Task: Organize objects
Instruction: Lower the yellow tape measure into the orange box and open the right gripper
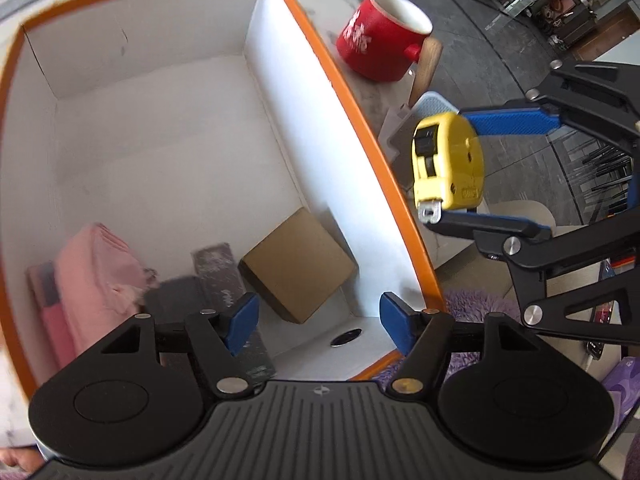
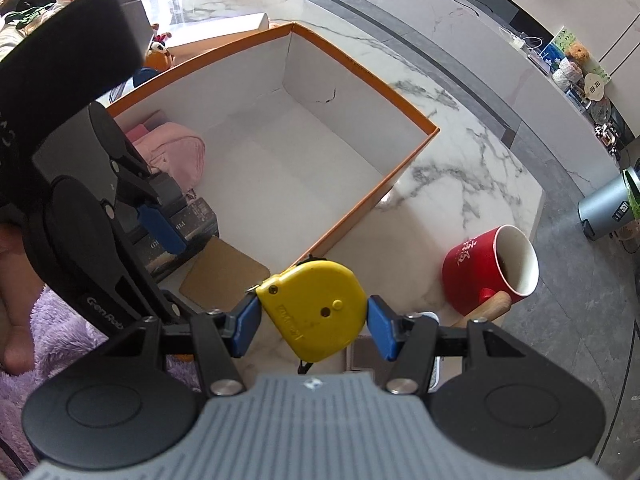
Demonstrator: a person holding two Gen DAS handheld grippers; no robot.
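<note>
White marble bench (image 2: pixel 460 168) carries a big orange-edged cardboard box (image 2: pixel 400 100) with white walls. Right tongs (image 2: pixel 312 322) clamp a yellow plastic tape measure (image 2: pixel 316 304) just outside the box's near wall, beside a red ceramic mug (image 2: pixel 476 276). Left tongs (image 1: pixel 316 322) hang wide and empty over the box's corner, above a small brown carton (image 1: pixel 298 264) and pink folded cloth (image 1: pixel 92 276).

"GenRob" — on left tool (image 2: pixel 160 224) arm.

Tape measure (image 2: pixel 316 312) in right tool (image 2: pixel 314 326) just outside box (image 2: pixel 404 100) corner, mug (image 2: pixel 492 272) to its right.
</note>
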